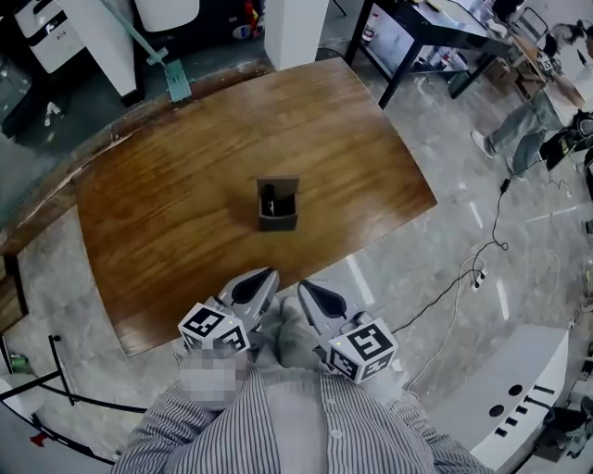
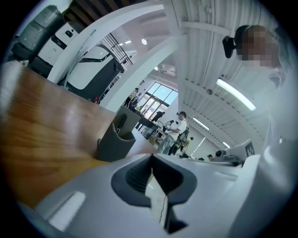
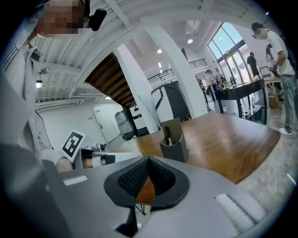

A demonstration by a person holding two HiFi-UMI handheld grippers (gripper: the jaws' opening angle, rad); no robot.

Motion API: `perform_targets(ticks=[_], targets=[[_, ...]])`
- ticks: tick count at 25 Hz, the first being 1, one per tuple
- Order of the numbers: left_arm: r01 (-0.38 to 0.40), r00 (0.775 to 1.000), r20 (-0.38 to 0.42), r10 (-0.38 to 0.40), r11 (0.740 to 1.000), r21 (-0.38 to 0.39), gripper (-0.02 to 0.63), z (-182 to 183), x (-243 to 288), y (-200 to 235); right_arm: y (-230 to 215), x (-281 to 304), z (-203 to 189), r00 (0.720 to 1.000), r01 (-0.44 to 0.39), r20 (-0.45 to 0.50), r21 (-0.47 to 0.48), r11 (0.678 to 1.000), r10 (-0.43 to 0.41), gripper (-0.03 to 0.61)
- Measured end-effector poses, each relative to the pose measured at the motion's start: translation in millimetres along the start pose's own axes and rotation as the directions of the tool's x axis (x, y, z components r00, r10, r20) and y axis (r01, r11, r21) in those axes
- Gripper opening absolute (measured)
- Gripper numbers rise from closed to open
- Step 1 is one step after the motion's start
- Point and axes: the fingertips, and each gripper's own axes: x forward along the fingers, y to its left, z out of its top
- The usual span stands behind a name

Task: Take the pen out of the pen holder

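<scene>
A dark grey pen holder [image 1: 278,205] stands upright in the middle of the brown wooden table [image 1: 167,185], with a black pen [image 1: 269,196] standing inside it. My left gripper [image 1: 270,274] and right gripper [image 1: 303,286] hover side by side at the table's near edge, close to my body and well short of the holder. Both are shut with nothing between their jaws. In the left gripper view the holder [image 2: 116,139] and pen [image 2: 121,123] lie ahead of the shut left gripper [image 2: 152,158]. The right gripper view shows the holder [image 3: 173,142] beyond the shut right gripper [image 3: 148,160].
The table's right edge drops to a marble floor where a black cable [image 1: 463,278] lies. A black desk [image 1: 435,28] and a person [image 1: 533,120] are at the far right. A white pillar [image 1: 295,28] stands behind the table. A white machine [image 1: 519,398] is at lower right.
</scene>
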Motion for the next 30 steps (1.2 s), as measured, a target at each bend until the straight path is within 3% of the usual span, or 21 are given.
perform_targets(ticks=[9,12,14,19,30], targets=[[-0.039,0.993,0.118,0.033,0.998,0.049,-0.002,51,24,24,-13,32,23,0.998,-0.061,0.002,-0.004,0.998,0.061,0.0],[-0.065,0.989,0.14,0.05,0.992,0.107,-0.002,67,36,33,-19,41,23,0.998,-0.07,-0.006,0.017,0.997,0.07,0.0],[-0.117,0.982,0.164,0.089,0.978,0.172,-0.002,78,43,40,-23,45,21,0.997,-0.074,-0.012,0.027,0.997,0.074,0.0],[-0.268,0.955,0.208,0.21,0.913,0.306,-0.002,94,62,54,-37,53,13,0.997,-0.071,-0.03,0.063,0.995,0.073,0.0],[-0.418,0.905,0.232,0.356,0.846,0.331,0.154,88,83,66,-58,57,6,0.997,-0.066,-0.038,0.123,0.99,0.071,0.0]])
